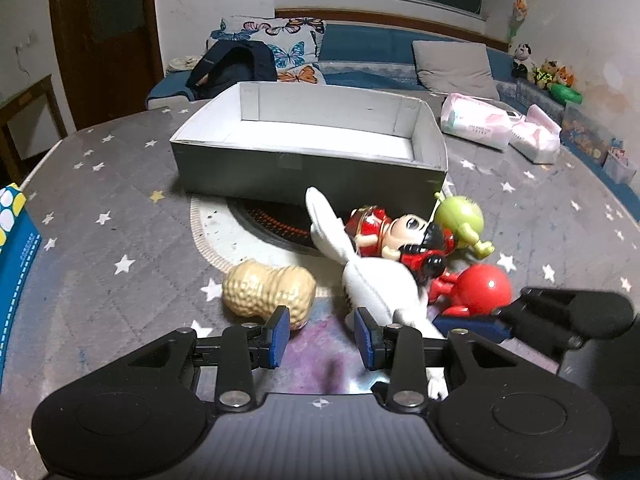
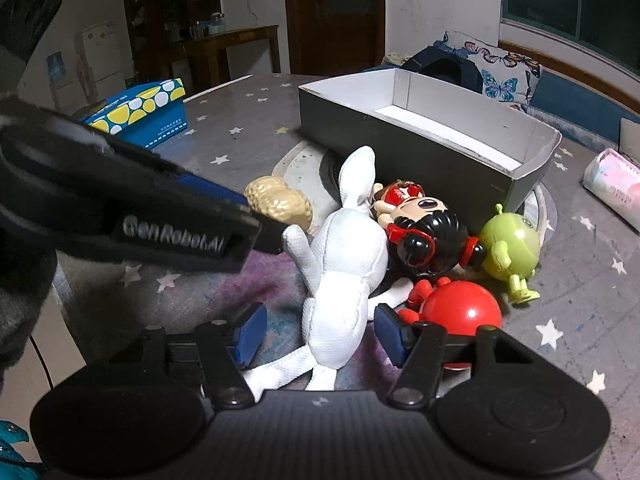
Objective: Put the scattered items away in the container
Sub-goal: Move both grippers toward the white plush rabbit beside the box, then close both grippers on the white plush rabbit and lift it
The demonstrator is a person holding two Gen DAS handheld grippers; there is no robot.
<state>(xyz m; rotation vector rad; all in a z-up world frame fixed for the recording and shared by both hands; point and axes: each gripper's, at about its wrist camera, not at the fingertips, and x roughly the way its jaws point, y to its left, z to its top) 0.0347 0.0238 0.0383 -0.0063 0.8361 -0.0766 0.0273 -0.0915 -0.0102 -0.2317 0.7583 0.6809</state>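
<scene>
Fingers (image 2: 390, 334) of right gripper (image 2: 318, 336): apart, straddling quilted white plush toy (image 2: 344, 276) lying on counter (image 1: 120, 216). Left gripper (image 1: 322, 336): fingers apart, low, beside ridged tan peanut (image 1: 268, 292). Open rectangular cardboard box (image 1: 308, 168) behind.

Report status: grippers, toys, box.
Left gripper open, nothing between jaws, by peanut toy. Right gripper open, jaws astride white plush, not closed. Box empty; five toys piled on the table in front of it.
</scene>
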